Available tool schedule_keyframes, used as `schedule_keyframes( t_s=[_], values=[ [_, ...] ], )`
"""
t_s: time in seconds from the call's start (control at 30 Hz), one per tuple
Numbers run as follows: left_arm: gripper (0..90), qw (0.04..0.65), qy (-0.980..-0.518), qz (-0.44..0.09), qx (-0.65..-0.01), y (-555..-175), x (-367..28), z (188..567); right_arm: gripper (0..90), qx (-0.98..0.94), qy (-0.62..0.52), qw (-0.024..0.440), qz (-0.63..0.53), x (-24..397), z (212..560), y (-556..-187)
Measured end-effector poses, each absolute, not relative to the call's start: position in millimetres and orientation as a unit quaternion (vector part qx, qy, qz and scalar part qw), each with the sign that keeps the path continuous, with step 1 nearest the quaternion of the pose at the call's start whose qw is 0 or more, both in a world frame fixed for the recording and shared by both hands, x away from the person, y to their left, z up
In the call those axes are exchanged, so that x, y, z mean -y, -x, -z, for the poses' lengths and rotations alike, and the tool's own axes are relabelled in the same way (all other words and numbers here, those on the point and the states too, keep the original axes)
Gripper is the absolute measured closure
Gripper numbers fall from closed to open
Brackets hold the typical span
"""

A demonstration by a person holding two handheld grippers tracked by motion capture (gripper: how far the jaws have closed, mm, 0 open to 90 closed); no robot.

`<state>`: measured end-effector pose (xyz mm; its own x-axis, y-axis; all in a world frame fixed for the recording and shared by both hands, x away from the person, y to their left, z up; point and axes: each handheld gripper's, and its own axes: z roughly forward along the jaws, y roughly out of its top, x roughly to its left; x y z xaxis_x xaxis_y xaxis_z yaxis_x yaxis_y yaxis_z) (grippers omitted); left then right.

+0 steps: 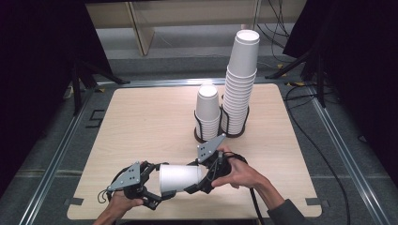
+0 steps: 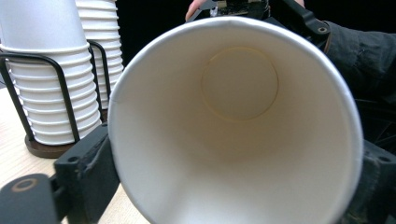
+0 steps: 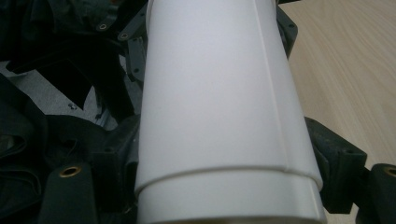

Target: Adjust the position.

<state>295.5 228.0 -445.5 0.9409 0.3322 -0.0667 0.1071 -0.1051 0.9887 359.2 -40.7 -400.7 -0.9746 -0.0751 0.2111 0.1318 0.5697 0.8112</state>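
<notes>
A white paper cup lies level above the table's near edge, clamped between the left gripper at its rim end and the right gripper at its base end, apparently mid-handover, so one grip must next release.

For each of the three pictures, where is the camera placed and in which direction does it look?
High view: above the person's side, facing forward and down on the light wooden table; both forearms, left gripper and right gripper show.
Left gripper view: rides the left gripper, facing into the white paper cup; its black jaws flank the rim.
Right gripper view: rides the right gripper, facing along the cup's outer wall.
Shared: high and left gripper views both show the cup stacks in black wire holders.
</notes>
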Motion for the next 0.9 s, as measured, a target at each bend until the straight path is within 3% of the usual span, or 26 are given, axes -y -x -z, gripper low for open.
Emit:
schedule_keyframes(
  t_s=[0.23, 0.4, 0.8, 0.9],
  values=[
    [14.5, 0.635, -0.753, -0.101, -0.137, -291.6, -226.6, 442.5, 21.6, 0.886, 0.025, 0.114, 0.449, 40.9, 401.6, -358.1],
    [15.4, 0.626, -0.759, -0.106, -0.143, -291.3, -226.2, 441.8, 17.3, 0.894, 0.032, 0.090, 0.437, 41.0, 399.3, -357.0],
    [15.1, 0.549, -0.808, -0.137, -0.166, -290.9, -223.0, 435.1, 16.0, 0.924, 0.014, -0.049, 0.379, 44.0, 374.1, -341.9],
    [15.1, 0.524, -0.824, -0.149, -0.157, -288.5, -220.3, 432.5, 16.9, 0.930, 0.004, -0.049, 0.365, 37.3, 376.5, -336.3]
  ],
)
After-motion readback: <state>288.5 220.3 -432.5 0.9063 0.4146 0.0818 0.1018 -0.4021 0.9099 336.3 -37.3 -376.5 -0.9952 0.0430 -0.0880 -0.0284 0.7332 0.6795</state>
